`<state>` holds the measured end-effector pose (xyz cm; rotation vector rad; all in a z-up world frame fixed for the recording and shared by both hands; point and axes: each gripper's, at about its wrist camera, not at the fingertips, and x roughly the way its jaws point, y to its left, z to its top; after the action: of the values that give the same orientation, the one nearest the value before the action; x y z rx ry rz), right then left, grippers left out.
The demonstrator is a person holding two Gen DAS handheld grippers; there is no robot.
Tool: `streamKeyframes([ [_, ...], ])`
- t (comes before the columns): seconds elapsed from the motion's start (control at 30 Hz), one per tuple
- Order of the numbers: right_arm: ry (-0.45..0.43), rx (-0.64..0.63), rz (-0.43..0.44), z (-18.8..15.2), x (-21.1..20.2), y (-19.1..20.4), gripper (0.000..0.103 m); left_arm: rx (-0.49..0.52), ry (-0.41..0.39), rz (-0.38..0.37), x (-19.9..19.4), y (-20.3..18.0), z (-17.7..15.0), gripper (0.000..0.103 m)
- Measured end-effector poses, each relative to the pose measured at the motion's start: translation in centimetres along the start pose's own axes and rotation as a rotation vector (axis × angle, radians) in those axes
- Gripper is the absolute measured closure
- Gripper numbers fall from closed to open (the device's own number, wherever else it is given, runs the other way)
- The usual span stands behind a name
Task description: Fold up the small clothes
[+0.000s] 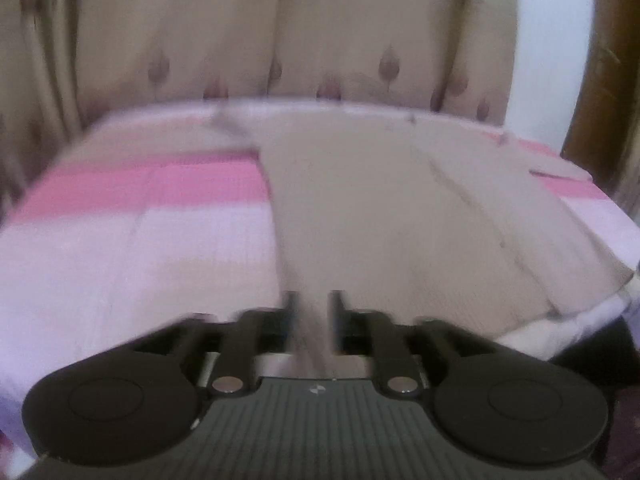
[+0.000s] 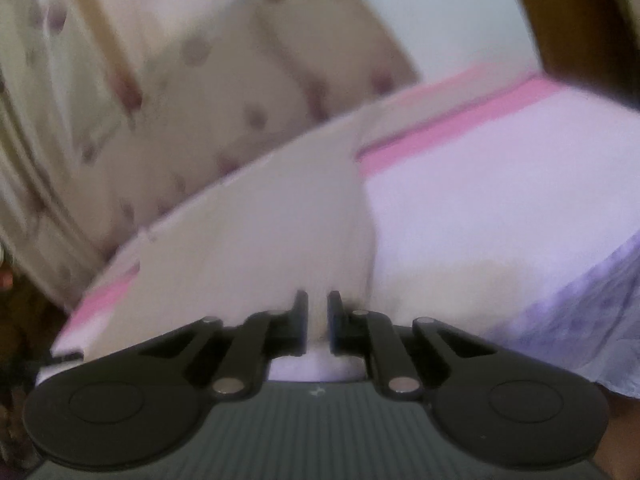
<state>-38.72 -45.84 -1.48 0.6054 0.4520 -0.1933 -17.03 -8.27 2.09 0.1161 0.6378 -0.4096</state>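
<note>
Two grippers each pinch an edge of the same beige garment (image 1: 360, 208), which lies spread across a bed covered by a pink-and-white striped sheet (image 1: 132, 240). The left gripper (image 1: 312, 308) has its fingers drawn close together with a fold of the cloth caught between them, the fabric running forward from the fingertips over the mattress. The right gripper (image 2: 317, 312) is likewise narrowed onto a pale edge of the garment (image 2: 260, 232) — the cloth rises into the slim gap between its fingers. Both views are blurred, so seams and garment type are hard to tell. Behind the bed hangs a cream curtain (image 1: 320, 40) with a dark leaf-like pattern, beside a white wall (image 1: 552, 40).
</note>
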Motion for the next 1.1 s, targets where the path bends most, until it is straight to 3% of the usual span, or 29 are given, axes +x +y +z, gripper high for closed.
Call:
streamKeyframes([
  [0.03,-0.046,0.011,-0.008,1.2,-0.7,-0.5,0.083,0.012,-0.051,-0.009,-0.9,-0.4,0.3,0.007],
  [0.07,-0.080,0.015,-0.014,2.2,-1.1,-1.0,0.077,0.015,-0.117,-0.023,-1.5,-0.9,0.7,0.004],
  [0.1,-0.101,0.019,-0.023,3.3,-1.2,-1.6,0.056,0.019,-0.186,-0.033,-2.1,-1.4,1.0,0.000],
  [0.13,-0.118,0.027,-0.031,4.4,-1.1,-2.3,0.029,0.042,-0.219,-0.026,-2.0,-2.5,1.6,0.000],
  [0.17,-0.136,0.046,-0.029,5.7,-0.7,-3.3,0.017,0.072,-0.230,-0.026,-1.6,-3.5,2.2,0.000],
  [0.2,-0.156,0.074,-0.025,7.0,-0.1,-4.6,0.012,0.088,-0.233,-0.027,-0.8,-4.4,2.9,0.000],
  [0.37,-0.181,0.192,-0.051,12.9,4.4,-11.5,0.013,0.012,-0.184,-0.099,4.2,-6.2,5.5,0.003],
  [0.47,-0.203,0.278,-0.080,16.9,7.2,-16.3,0.013,-0.019,-0.170,-0.053,8.4,-6.7,7.1,0.006],
  [0.6,-0.245,0.416,-0.120,22.1,10.5,-22.8,0.013,-0.036,-0.180,0.050,12.1,-6.7,7.9,0.003],
  [0.7,-0.241,0.439,-0.210,25.4,13.1,-26.2,0.012,-0.034,-0.138,0.108,14.2,-6.8,6.8,0.002],
  [0.77,-0.195,0.455,-0.228,26.8,15.3,-28.0,0.013,-0.044,-0.039,0.080,15.5,-6.6,7.0,0.003],
  [0.87,-0.117,0.494,-0.231,27.6,18.8,-30.7,0.012,-0.050,-0.024,0.067,15.7,-6.3,7.0,0.001],
  [0.97,-0.109,0.583,-0.187,27.5,21.5,-32.9,0.013,-0.070,0.009,0.066,16.1,-6.0,7.1,0.001],
  [1.0,-0.113,0.596,-0.186,27.4,22.2,-33.6,0.019,-0.080,0.022,0.070,16.3,-5.9,7.2,0.000],
  [1.03,-0.123,0.606,-0.188,27.3,22.5,-33.8,0.035,-0.091,0.035,0.078,16.6,-5.9,7.4,0.000],
  [1.07,-0.144,0.635,-0.189,27.1,22.8,-34.1,0.042,-0.098,0.037,0.085,16.9,-6.0,7.4,0.000],
  [1.1,-0.168,0.651,-0.176,27.1,22.5,-34.4,0.063,-0.099,0.037,0.089,17.0,-6.0,7.5,0.000],
])
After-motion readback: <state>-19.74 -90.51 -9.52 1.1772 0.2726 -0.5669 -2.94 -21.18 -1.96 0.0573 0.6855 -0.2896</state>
